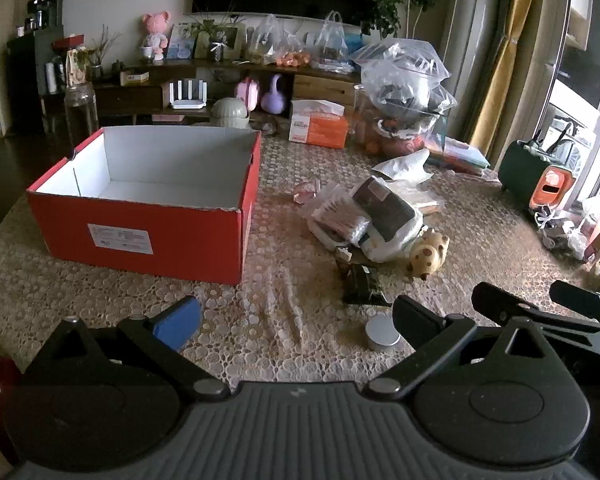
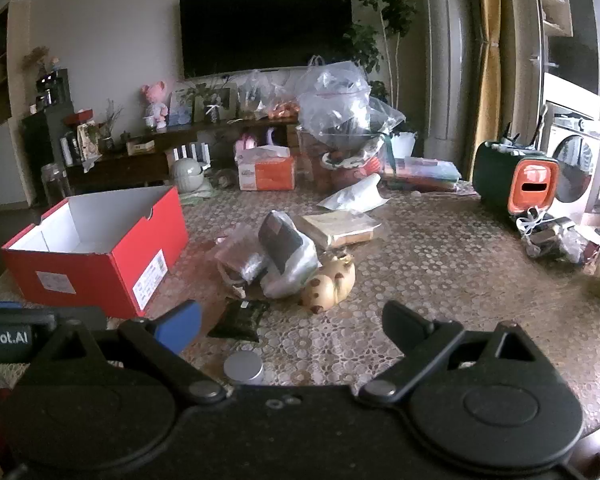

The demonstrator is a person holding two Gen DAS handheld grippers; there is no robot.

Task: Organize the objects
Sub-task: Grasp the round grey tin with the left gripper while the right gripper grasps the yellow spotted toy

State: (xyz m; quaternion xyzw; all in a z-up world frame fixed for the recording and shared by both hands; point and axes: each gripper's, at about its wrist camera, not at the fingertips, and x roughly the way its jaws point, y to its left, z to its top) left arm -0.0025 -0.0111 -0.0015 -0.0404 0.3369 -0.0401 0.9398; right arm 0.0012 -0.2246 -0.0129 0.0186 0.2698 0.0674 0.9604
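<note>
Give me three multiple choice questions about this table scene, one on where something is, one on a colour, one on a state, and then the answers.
1. Where does the small silver tin stand?
A. Inside the box
B. On the table close in front of the grippers
C. On top of the tissue pack

2. What colour is the outside of the open box?
A. Red
B. Green
C. Yellow

3. What state are the fingers of the left gripper and the right gripper in?
A. Both spread wide with nothing between them
B. Both clamped on a bag
C. One holds the spotted figurine

Answers:
1 B, the tin sits on the lace cloth just ahead of the fingers.
2 A, its outer walls are red, its inside white.
3 A, only bare cloth shows between each pair of fingers.
</note>
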